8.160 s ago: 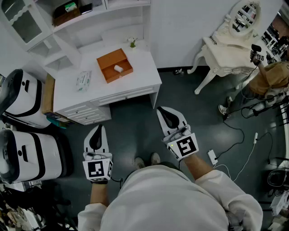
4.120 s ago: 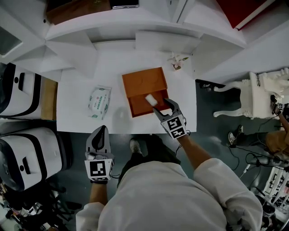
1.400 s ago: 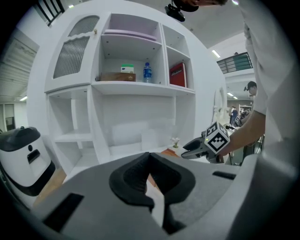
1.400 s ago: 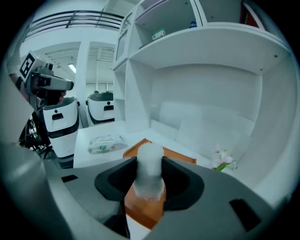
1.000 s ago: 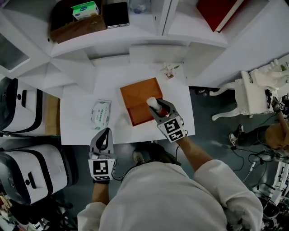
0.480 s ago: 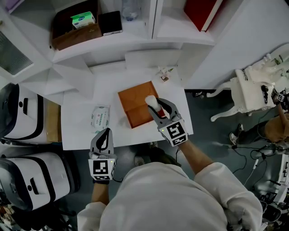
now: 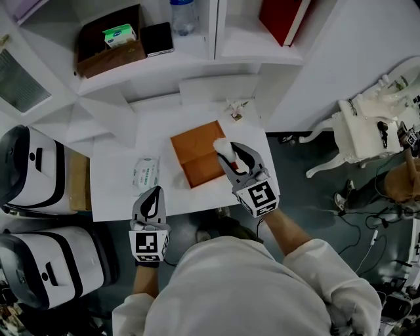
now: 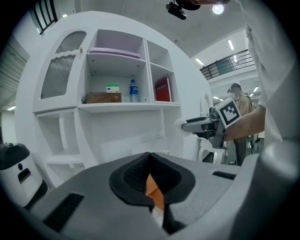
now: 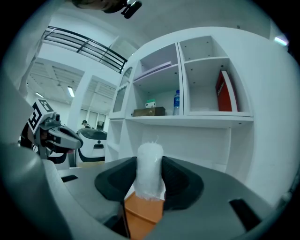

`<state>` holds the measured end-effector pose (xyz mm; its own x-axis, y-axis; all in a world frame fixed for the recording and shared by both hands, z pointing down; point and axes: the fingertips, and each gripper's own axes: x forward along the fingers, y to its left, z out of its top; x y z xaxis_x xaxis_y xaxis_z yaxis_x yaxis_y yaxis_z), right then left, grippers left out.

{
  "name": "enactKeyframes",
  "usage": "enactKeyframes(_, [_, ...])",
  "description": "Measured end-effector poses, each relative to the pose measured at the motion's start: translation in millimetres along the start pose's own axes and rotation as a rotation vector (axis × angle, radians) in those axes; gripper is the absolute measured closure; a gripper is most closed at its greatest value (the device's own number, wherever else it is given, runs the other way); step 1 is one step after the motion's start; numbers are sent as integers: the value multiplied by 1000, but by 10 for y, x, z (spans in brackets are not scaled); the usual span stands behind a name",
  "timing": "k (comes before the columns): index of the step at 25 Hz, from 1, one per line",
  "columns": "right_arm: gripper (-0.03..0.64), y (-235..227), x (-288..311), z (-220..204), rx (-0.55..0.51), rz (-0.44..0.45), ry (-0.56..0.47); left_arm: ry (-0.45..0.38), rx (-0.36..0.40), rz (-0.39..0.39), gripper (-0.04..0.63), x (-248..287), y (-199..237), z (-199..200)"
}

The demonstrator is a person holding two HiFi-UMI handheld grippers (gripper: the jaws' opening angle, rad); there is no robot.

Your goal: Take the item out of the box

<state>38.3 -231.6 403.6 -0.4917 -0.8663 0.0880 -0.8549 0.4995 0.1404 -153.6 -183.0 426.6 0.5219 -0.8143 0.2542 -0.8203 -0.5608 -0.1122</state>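
Observation:
An open orange box (image 7: 197, 156) lies on the white desk (image 7: 118, 193), its rim also showing below the jaws in the right gripper view (image 9: 143, 215). My right gripper (image 7: 230, 152) is shut on a small white wrapped item (image 7: 221, 145), held above the box's right side. In the right gripper view the white item (image 9: 150, 169) stands upright, pinched between both black pads. My left gripper (image 7: 149, 200) hangs at the desk's front edge, shut and holding nothing; in the left gripper view its jaws (image 8: 149, 180) meet, with the orange box (image 8: 153, 193) seen past them.
A pack of wipes (image 7: 146, 172) lies left of the box. A small flower ornament (image 7: 235, 111) stands behind it. Shelves above hold a brown tray (image 7: 108, 47), a bottle (image 7: 184, 14) and a red book (image 7: 281, 18). White machines (image 7: 33, 174) stand at left, a white chair (image 7: 361, 125) at right.
My right gripper, holding the white item, has lifted and drawn slightly back toward me. The left gripper has stayed in place.

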Motion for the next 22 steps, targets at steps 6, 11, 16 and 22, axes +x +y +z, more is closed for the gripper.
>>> enactKeyframes(6, [434,-32,-106,197,-3,-12,-49,-11,5,0,591,-13,-34,63])
enactKeyframes(11, [436,-62,-163,222,1,-21,-62,-14,8,-6,591,7,-71,76])
enactKeyframes(16, [436,-84,-194,217,1,-25,-64,-16,13,-10,591,30,-96,95])
enactKeyframes(22, [436,-98,-178,211,4,-24,-65,-10,13,-9,591,50,-97,85])
